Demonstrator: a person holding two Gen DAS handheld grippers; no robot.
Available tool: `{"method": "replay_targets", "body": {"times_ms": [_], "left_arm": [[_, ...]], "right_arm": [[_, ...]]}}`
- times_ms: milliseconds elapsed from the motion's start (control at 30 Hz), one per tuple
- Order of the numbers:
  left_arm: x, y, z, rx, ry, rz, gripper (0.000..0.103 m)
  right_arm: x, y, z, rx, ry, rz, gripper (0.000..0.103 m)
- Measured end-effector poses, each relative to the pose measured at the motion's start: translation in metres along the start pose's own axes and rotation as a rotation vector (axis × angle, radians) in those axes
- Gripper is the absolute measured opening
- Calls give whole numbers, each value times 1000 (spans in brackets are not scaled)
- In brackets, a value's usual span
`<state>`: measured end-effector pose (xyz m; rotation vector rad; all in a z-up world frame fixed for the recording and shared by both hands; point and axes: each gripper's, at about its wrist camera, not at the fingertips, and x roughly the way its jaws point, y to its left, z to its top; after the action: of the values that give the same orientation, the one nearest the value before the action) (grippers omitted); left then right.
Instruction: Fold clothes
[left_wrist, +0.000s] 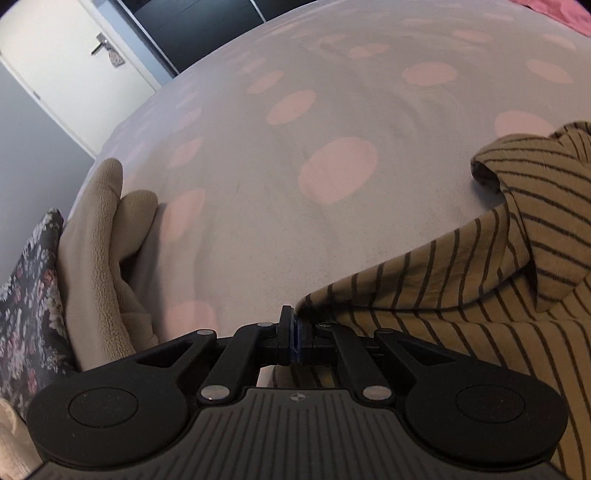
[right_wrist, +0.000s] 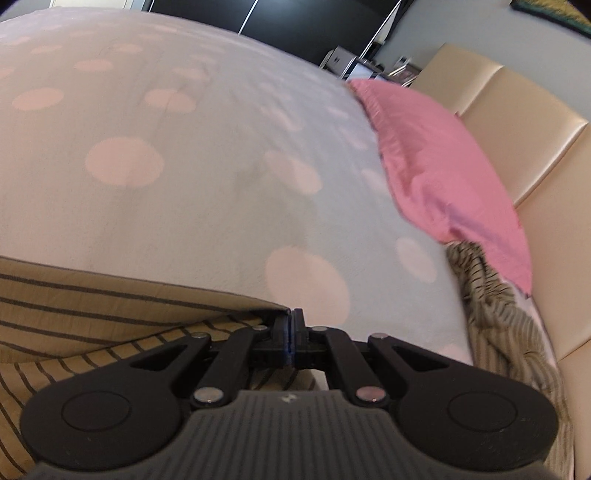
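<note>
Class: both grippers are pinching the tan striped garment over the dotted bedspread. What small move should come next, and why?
Probably carry both corners forward and lay the striped garment flat on the bare bedspread. The left gripper and right gripper each have jaws closed on an edge, the cloth sags bunched below them, and open bedspread lies ahead.

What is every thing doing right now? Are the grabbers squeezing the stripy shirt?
left gripper: shut on the shirt's edge.
right gripper: shut on the shirt's corner.
striped shirt: rumpled, partly lifted off the bed.
spotted bedspread: spread flat.
pink pillow: lying against the headboard.
beige fleece: bunched up at the bed's edge.
door: closed.
</note>
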<state>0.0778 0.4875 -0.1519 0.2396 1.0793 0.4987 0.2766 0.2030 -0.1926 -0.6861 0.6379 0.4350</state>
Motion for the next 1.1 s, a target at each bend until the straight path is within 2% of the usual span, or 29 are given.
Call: {"method": "replay_targets", "body": {"times_ms": [67,100,133,167,233,367,500,567,667,767,833,867,900,933,1000,1100], "left_arm": [[-7,1,0,5,1,2,3],[-15,4,0,-13,-7,-4,12],[-23,7,0,-30,-15,-9,23],[-31,10,0,-47,-22,-14,27],[-50,14,-2,-66,-49,-27,35],[-84,10,-7,-61,-93,-76,39],[-87,-5,-3,-32,-103,-119,41],[-88,-12,-1,-18,-108,-140,42],[-84,-18,2,-3,-121,-161,42],[-71,-17,4,2,-139,-167,42],[-67,-14,5,-11,-151,-199,42],[-66,-11,6,-22,-160,-224,42],[-67,-10,7,-30,-179,-249,43],[-69,-9,8,-33,-197,-269,47],[-70,-9,13,-46,-223,-327,50],[-59,-11,28,-108,-185,-462,50]], "right_arm": [[-1,-5,4,-15,13,14,4],[-4,-8,7,-22,18,20,6],[-10,-12,10,-26,17,23,12],[-19,-18,12,-27,9,24,19],[-40,-27,14,-22,-15,42,26],[-96,-36,17,-5,-85,159,27],[-122,-13,16,7,-56,444,29],[-127,9,14,-25,-39,540,29],[-125,43,11,-85,-30,575,30],[-110,59,13,-46,-1,608,30],[-99,64,16,-24,26,643,30],[-94,66,17,-15,40,659,26],[-91,67,18,-10,50,670,19],[-90,67,19,-12,50,676,3],[-89,66,23,-16,38,688,3],[-90,59,29,-9,37,713,3]]}}
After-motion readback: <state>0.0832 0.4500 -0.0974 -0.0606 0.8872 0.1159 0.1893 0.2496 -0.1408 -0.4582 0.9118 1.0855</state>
